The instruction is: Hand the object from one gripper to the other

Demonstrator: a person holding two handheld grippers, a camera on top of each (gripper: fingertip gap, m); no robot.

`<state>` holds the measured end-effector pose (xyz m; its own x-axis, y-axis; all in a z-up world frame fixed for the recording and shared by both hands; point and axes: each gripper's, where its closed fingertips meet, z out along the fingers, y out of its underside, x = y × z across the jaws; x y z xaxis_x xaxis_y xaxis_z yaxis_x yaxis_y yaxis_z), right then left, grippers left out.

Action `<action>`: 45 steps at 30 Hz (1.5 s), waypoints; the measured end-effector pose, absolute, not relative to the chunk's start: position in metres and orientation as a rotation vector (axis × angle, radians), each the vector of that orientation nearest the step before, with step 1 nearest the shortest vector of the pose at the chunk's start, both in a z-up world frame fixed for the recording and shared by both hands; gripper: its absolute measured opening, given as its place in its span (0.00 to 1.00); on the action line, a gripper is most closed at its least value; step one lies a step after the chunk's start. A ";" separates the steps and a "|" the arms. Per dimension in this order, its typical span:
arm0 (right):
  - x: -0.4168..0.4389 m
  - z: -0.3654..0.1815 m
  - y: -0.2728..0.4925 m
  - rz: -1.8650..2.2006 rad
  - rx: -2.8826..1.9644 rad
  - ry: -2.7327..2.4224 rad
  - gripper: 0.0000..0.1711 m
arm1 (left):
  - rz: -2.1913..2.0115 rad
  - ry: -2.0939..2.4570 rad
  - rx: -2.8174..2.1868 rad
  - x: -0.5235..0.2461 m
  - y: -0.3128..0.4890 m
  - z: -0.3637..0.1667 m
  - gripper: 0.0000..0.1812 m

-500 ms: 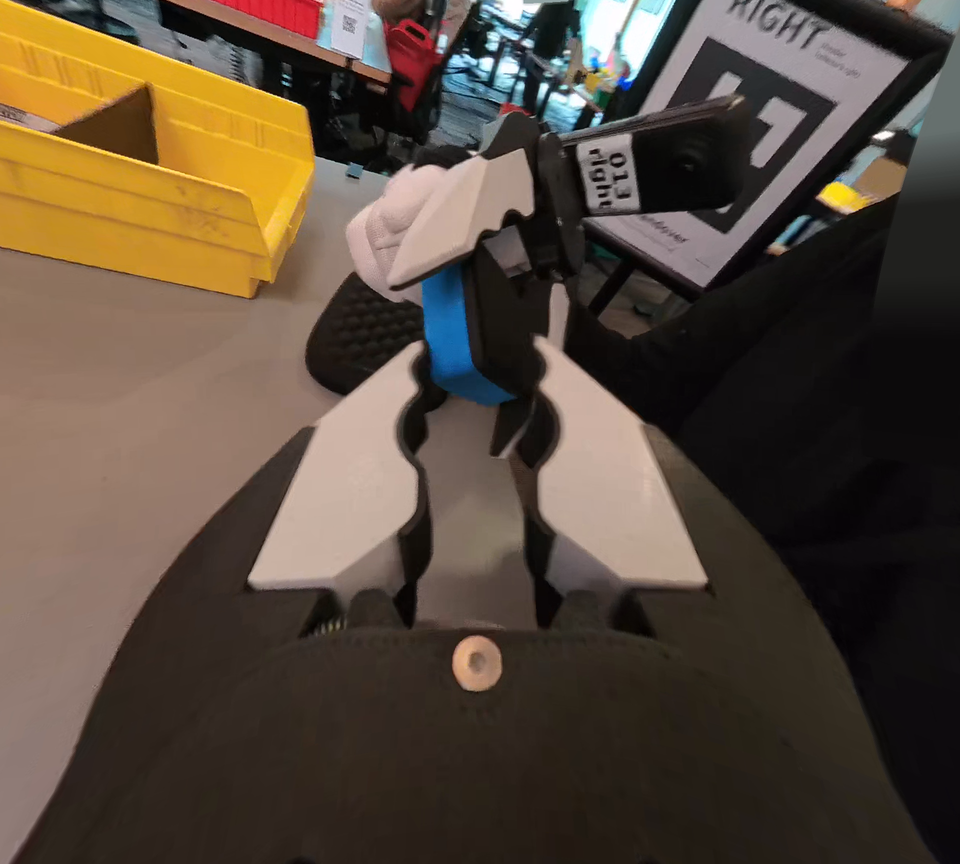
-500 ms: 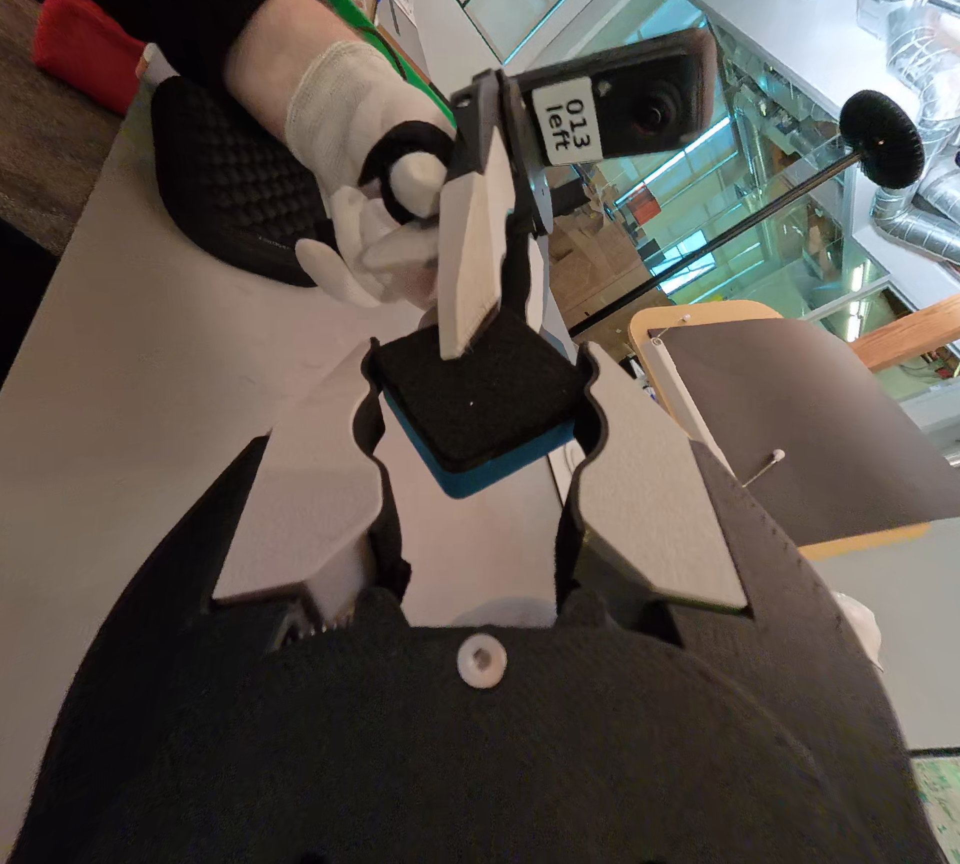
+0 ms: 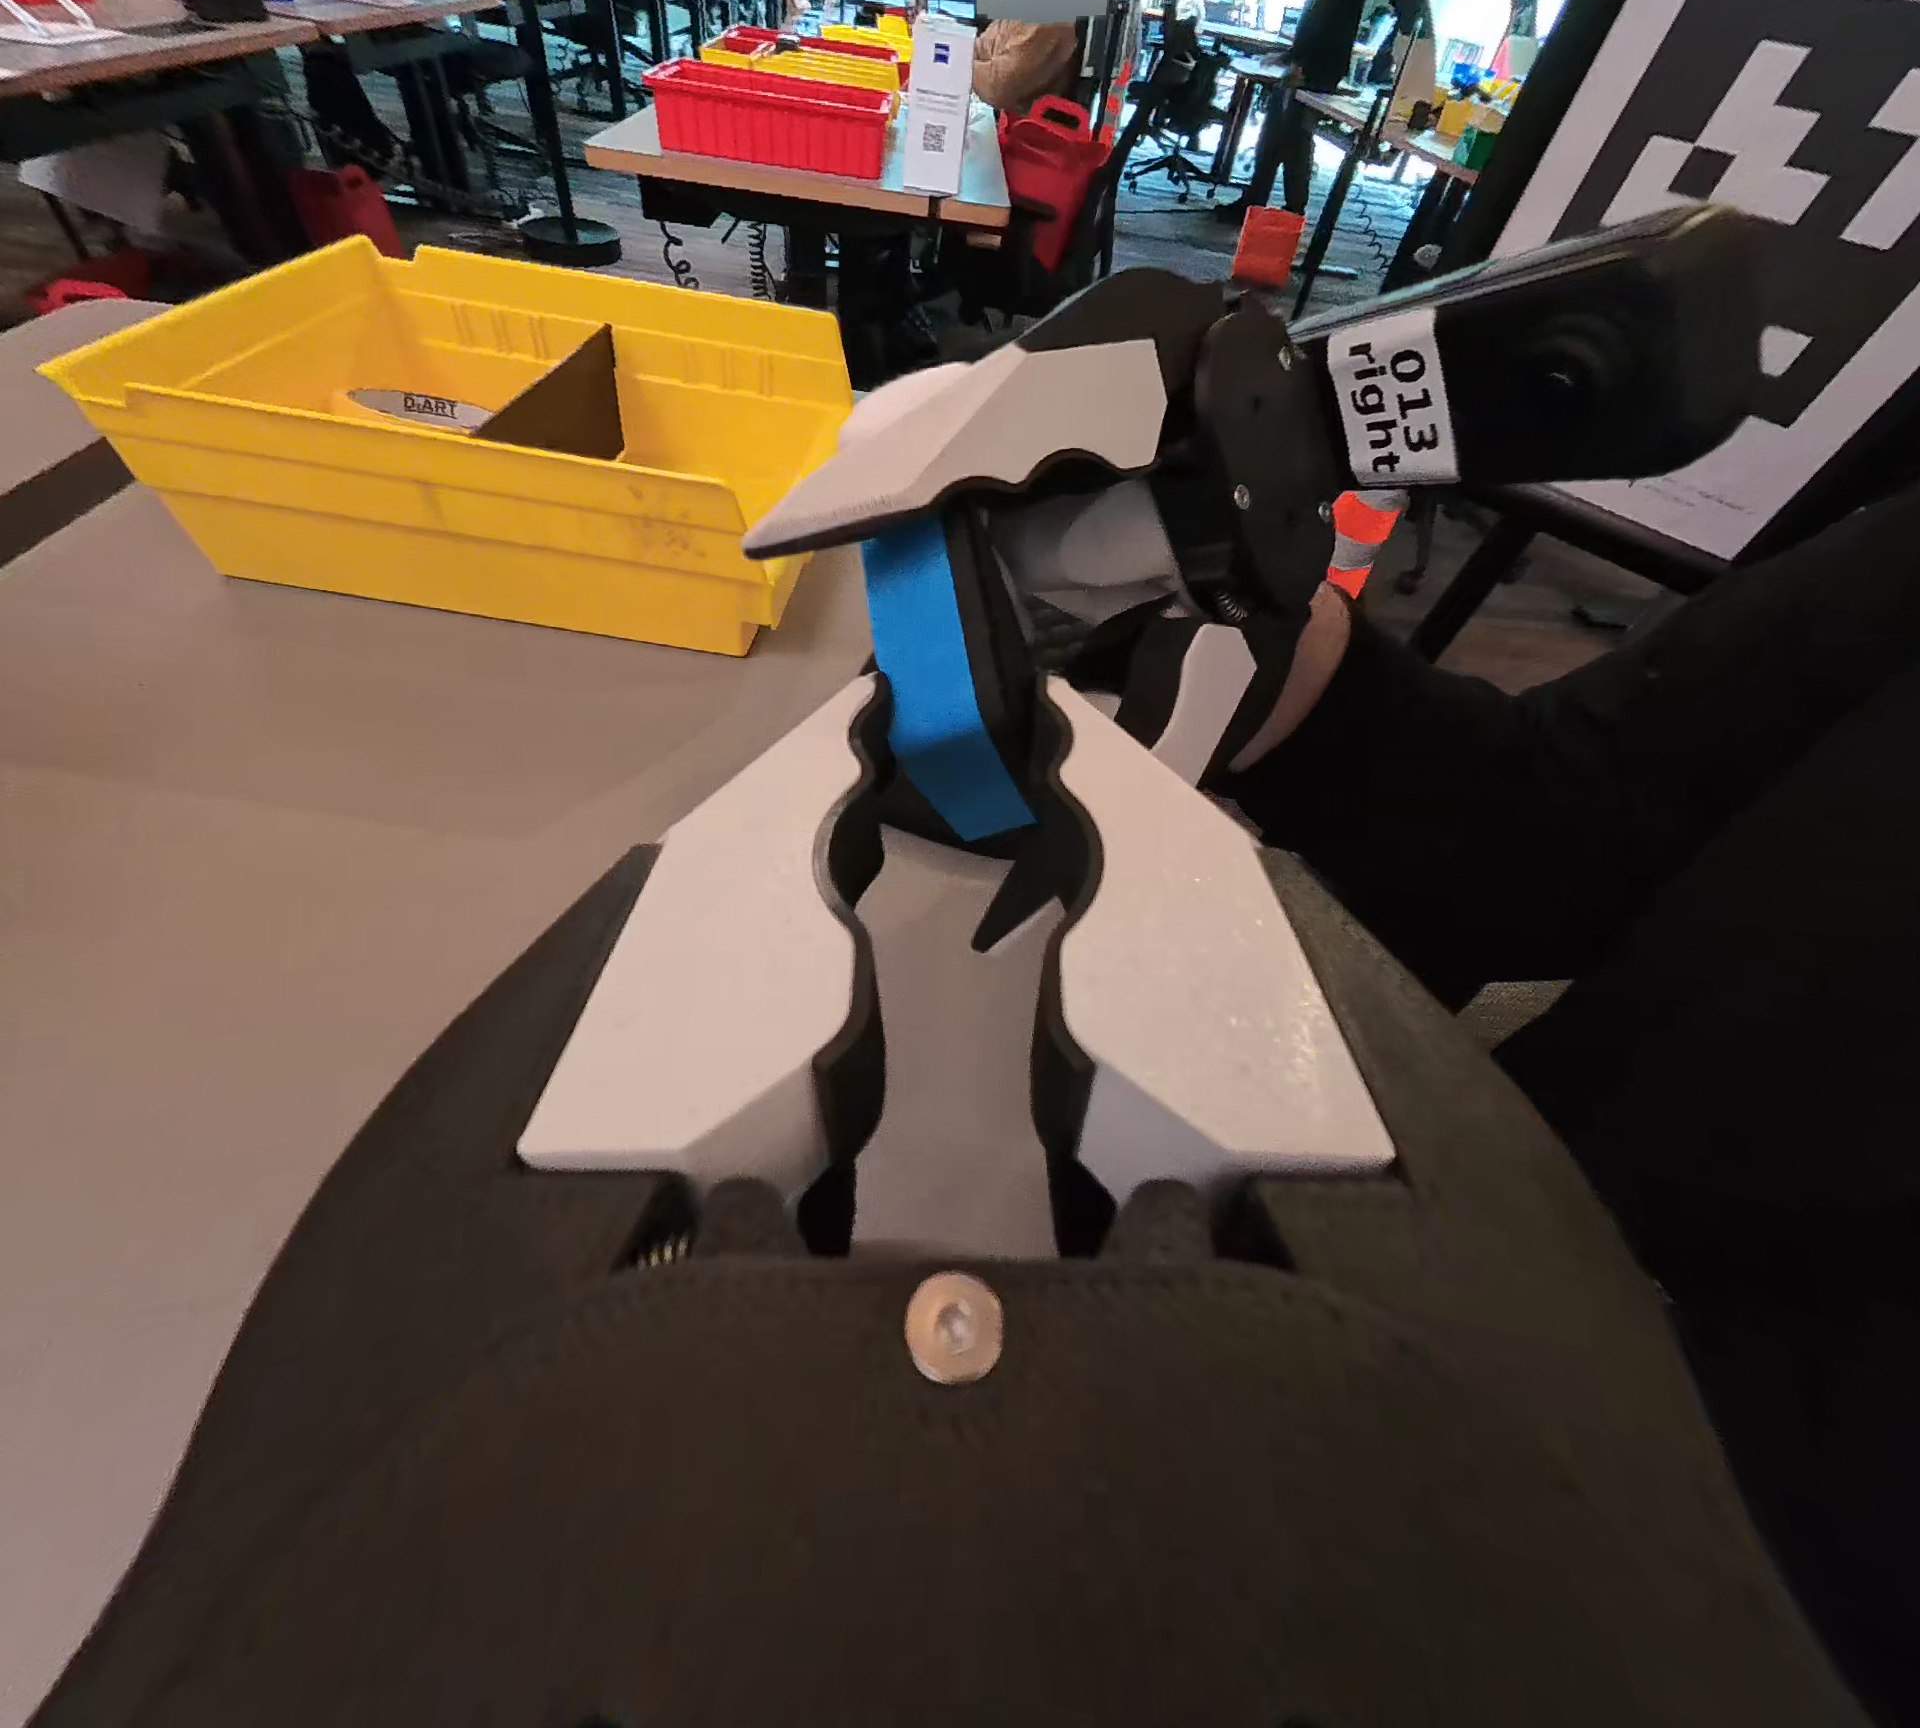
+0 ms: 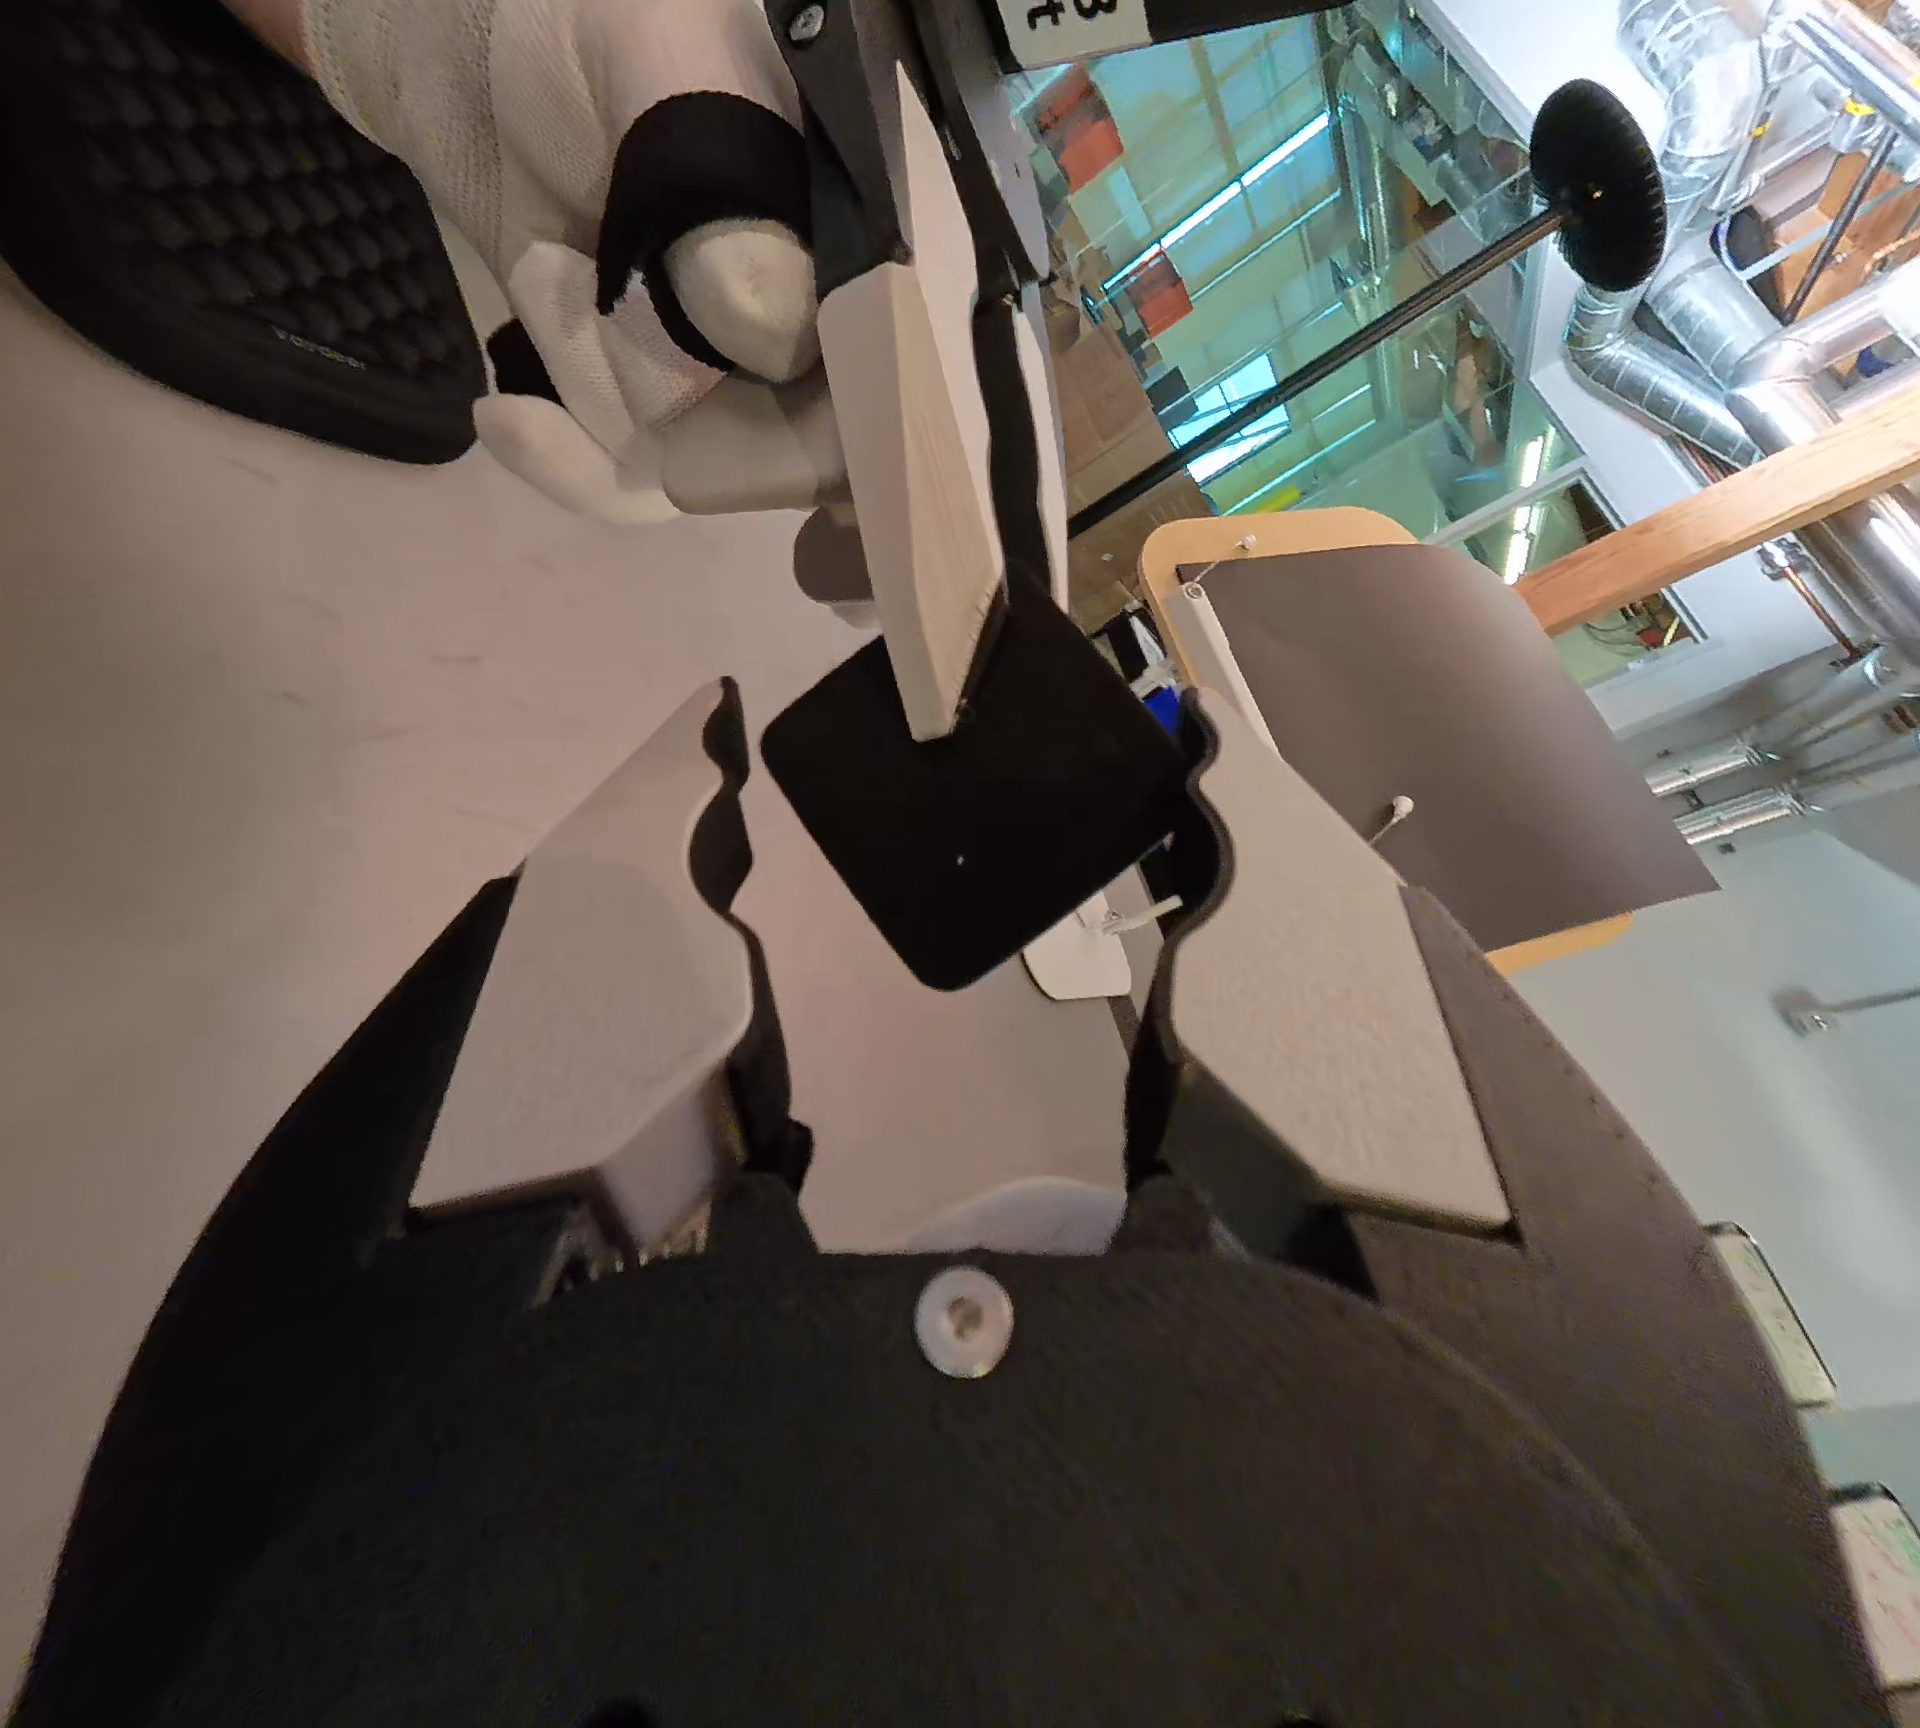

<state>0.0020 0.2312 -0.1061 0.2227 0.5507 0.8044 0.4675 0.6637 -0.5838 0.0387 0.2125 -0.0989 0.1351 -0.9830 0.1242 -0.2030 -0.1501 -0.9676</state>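
My left tongs (image 3: 961, 722) are squeezed almost shut, and they pinch the pad (image 3: 925, 670) by its two flat sides. The pad is blue on one side and black on the other. It stands on its edge in the air above the grey table (image 3: 260, 847), with its lower end stuck between the two tips. My right tongs (image 4: 956, 722) are wide open. The pad sits in the space between their two fingers, and from their own camera I see its black side. There is a clear gap between the pad and one finger. A corner of the pad is right by the other finger, but I cannot tell if it touches. So the right tongs hold nothing, and only the left tongs have the pad. A hand (image 4: 540, 151) in a white glove grips the handle of the left tongs. Behind that hand a black bumpy mat (image 4: 208, 224) lies on the table. A yellow bin (image 3: 447, 473) stands farther back on the table, well apart from the tongs. It has a brown wall in the middle, and a roll of tape (image 3: 416, 405) lies in its left part. A big black and white sign (image 3: 1766, 120) stands behind the right tongs
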 end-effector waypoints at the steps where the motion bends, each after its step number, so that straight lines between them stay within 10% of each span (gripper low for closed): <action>1: 0.003 -0.105 0.234 0.054 -0.927 -1.396 0.43 | -1.111 1.198 -1.538 0.039 0.213 -0.099 0.13; 27: 0.002 -0.100 0.280 -0.352 -1.024 -1.242 0.54 | -0.928 0.828 -1.499 0.012 0.271 -0.090 0.12; 45: 0.002 -0.106 0.283 -0.380 -1.040 -1.258 0.42 | -0.847 0.912 -1.480 0.028 0.259 -0.106 0.12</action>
<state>0.0025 0.2830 -0.1060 0.3207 0.2893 0.9019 0.7400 0.5179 -0.4292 0.0284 0.2586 -0.1057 0.4385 -0.8986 0.0131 -0.0800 -0.0535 -0.9954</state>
